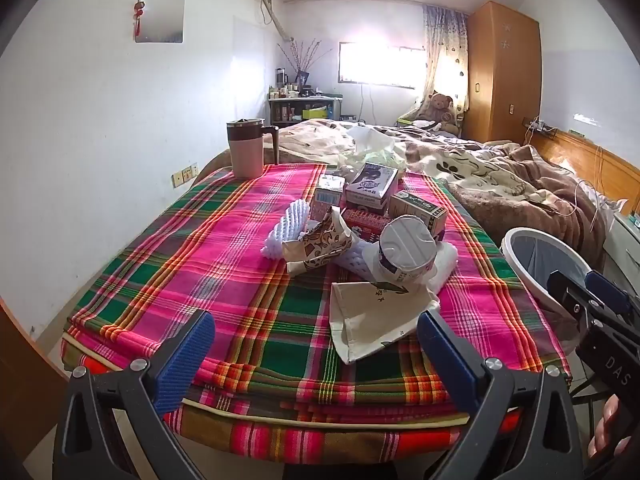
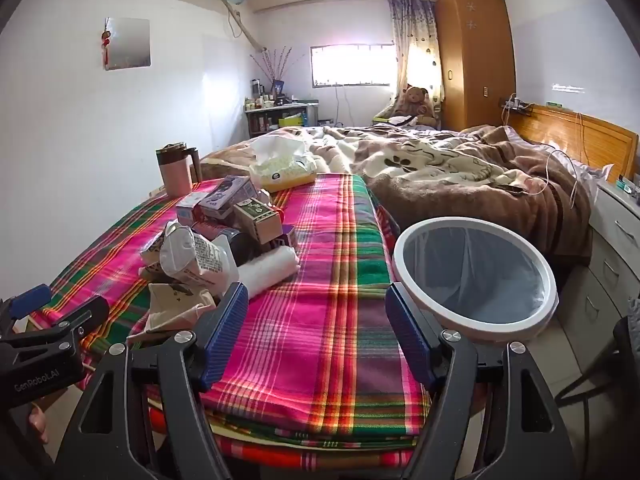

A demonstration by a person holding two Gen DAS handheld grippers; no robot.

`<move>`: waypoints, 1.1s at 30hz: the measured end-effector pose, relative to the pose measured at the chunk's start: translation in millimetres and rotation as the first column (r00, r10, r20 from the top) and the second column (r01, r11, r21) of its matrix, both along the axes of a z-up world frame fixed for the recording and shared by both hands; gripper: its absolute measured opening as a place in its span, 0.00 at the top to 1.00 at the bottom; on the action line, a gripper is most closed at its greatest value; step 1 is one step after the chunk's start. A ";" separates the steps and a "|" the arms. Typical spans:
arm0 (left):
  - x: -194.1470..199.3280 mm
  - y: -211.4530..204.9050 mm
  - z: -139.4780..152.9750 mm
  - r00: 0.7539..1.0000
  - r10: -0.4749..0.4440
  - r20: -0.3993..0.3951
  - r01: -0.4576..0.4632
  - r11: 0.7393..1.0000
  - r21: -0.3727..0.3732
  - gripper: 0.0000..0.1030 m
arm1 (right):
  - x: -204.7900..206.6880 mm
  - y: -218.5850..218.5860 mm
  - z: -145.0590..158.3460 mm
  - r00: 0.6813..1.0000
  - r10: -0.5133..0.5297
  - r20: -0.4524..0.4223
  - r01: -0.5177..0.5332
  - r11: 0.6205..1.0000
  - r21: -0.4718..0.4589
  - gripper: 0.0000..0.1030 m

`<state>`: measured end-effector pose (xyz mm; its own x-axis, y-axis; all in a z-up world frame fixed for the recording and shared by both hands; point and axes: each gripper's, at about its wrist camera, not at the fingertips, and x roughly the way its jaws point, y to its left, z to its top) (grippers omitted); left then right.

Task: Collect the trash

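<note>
A heap of trash lies on the plaid cloth (image 1: 224,264): a crumpled noodle cup (image 1: 404,252), a patterned paper wrapper (image 1: 320,244), a flattened cream paper bag (image 1: 372,320), white foam netting (image 1: 290,226) and small cartons (image 1: 370,188). The heap also shows in the right wrist view (image 2: 200,256). A white-rimmed bin (image 2: 476,276) with a liner stands right of the table. My left gripper (image 1: 316,356) is open and empty, just short of the paper bag. My right gripper (image 2: 316,332) is open and empty over the cloth, left of the bin.
A pink and brown mug (image 1: 246,148) stands at the table's far left corner. A tissue pack (image 2: 284,168) lies at the far edge. An unmade bed (image 2: 460,176) lies beyond, with white drawers (image 2: 616,248) at the right.
</note>
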<state>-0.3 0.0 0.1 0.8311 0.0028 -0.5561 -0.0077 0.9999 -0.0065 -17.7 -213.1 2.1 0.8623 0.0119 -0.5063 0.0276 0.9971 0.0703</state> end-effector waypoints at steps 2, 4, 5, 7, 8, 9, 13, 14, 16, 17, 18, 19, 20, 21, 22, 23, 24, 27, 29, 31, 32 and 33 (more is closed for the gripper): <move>-0.6 0.0 0.0 1.000 0.002 0.002 -0.002 1.000 0.000 0.00 | -0.3 -0.1 0.0 1.000 -0.001 0.000 0.001 1.000 0.001 0.30; -1.5 0.1 -0.5 1.000 0.002 0.002 -0.002 1.000 0.000 0.00 | -0.8 -0.6 0.3 1.000 -0.001 0.001 0.001 1.000 0.003 0.30; -1.7 0.0 -1.0 1.000 0.001 0.001 -0.001 1.000 0.000 0.00 | -0.9 -0.7 0.5 1.000 0.000 0.000 0.000 1.000 0.003 0.30; -2.5 0.1 -2.0 1.000 0.002 -0.001 -0.002 1.000 -0.002 0.00 | -1.5 -1.4 1.1 1.000 0.000 0.000 0.000 1.000 0.005 0.30; -2.9 0.0 -2.4 1.000 0.002 -0.001 -0.002 1.000 -0.001 0.00 | -0.5 0.1 -0.2 1.000 0.000 -0.003 0.000 1.000 -0.002 0.30; -1.4 1.1 1.3 1.000 0.004 0.006 -0.004 1.000 -0.002 0.00 | -0.6 0.4 -0.3 1.000 -0.001 -0.003 0.001 1.000 -0.001 0.30; -4.0 1.6 0.5 1.000 0.004 0.003 -0.004 1.000 -0.006 0.00 | -0.7 0.9 -0.3 1.000 -0.004 -0.005 0.004 1.000 -0.004 0.30; -2.1 1.9 1.0 1.000 0.002 0.004 -0.002 1.000 -0.004 0.00 | -0.8 0.8 -0.3 1.000 -0.005 -0.005 0.005 1.000 -0.004 0.30; -3.1 2.4 0.5 1.000 0.001 0.004 -0.001 1.000 -0.006 0.00 | -0.7 0.5 0.0 1.000 -0.006 -0.006 0.006 1.000 -0.004 0.30; -1.8 -0.1 0.5 1.000 -0.001 0.000 0.001 1.000 -0.003 0.00 | -0.7 0.3 0.3 1.000 -0.008 -0.006 0.008 1.000 -0.005 0.30; -1.9 -0.4 0.3 1.000 -0.001 -0.001 0.001 1.000 -0.002 0.00 | -0.8 0.1 0.7 1.000 -0.008 -0.005 0.008 1.000 -0.006 0.30; -2.0 -0.4 0.2 1.000 -0.001 -0.002 0.001 1.000 -0.002 0.00 | -2.0 5.3 0.6 1.000 -0.007 -0.002 0.007 1.000 -0.008 0.30; -1.5 -0.5 0.2 1.000 -0.002 -0.003 0.002 1.000 -0.002 0.00 | -2.6 4.6 1.4 1.000 -0.007 0.000 0.007 1.000 -0.010 0.30; -0.6 -0.7 -0.4 1.000 -0.002 -0.006 0.002 1.000 -0.003 0.00 | -2.8 2.7 2.3 1.000 -0.008 0.002 0.008 1.000 -0.010 0.30; -0.6 -0.9 -0.5 1.000 -0.002 -0.006 0.002 1.000 -0.002 0.00 | -2.5 0.8 2.9 1.000 -0.008 0.002 0.008 1.000 -0.010 0.30; -0.7 -1.5 -0.3 1.000 -0.002 -0.006 0.002 1.000 -0.001 0.00 | -2.8 1.7 2.1 1.000 -0.009 0.002 0.009 1.000 -0.012 0.30; -0.6 -1.5 -0.3 1.000 -0.003 -0.007 0.003 1.000 -0.002 0.00 | -2.6 1.3 2.0 1.000 -0.009 0.002 0.009 1.000 -0.012 0.30; -0.7 -1.8 0.2 1.000 -0.002 -0.003 0.002 1.000 -0.001 0.00 | -2.5 1.0 2.0 1.000 -0.009 0.002 0.009 1.000 -0.012 0.30; -0.6 -1.4 0.4 1.000 -0.002 -0.004 0.002 1.000 -0.001 0.00 | -2.8 0.6 1.9 1.000 -0.008 0.002 0.008 1.000 -0.012 0.30; -0.7 -1.2 0.7 1.000 -0.002 -0.005 0.002 1.000 -0.003 0.00 | -2.3 1.5 1.8 1.000 -0.010 0.002 0.010 1.000 -0.014 0.30; -0.7 -1.2 0.9 1.000 -0.003 -0.005 0.003 1.000 -0.003 0.00 | -2.2 1.5 1.7 1.000 -0.010 0.002 0.010 1.000 -0.014 0.30; -0.7 -0.6 0.5 1.000 -0.002 -0.005 0.002 1.000 -0.003 0.00 | -2.2 1.6 1.7 1.000 -0.010 0.002 0.010 1.000 -0.014 0.30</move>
